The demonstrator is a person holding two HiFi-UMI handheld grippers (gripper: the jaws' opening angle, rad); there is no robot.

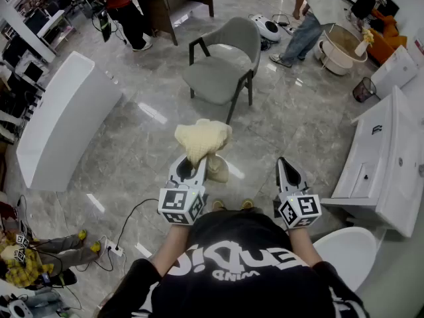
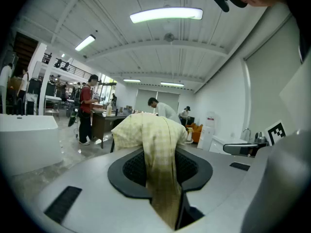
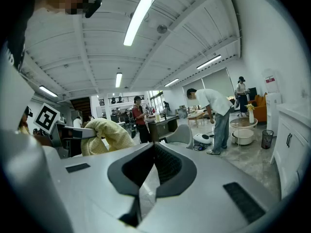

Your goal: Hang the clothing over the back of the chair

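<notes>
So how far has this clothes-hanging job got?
Done: the yellow clothing is picked up, clamped in the left tongs. In hand: carrying it; the grey chair stands ahead across the floor. To do: reach the chair and drape the clothing over its bare back. The right tongs are shut and empty.

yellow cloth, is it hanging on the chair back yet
No, the yellow cloth is pinched in the left claw, apart from the bare grey chair.

Mesh wastebasket point(image 1: 365, 89), dark desk point(image 1: 177, 2), white cabinet point(image 1: 381, 171)
</notes>
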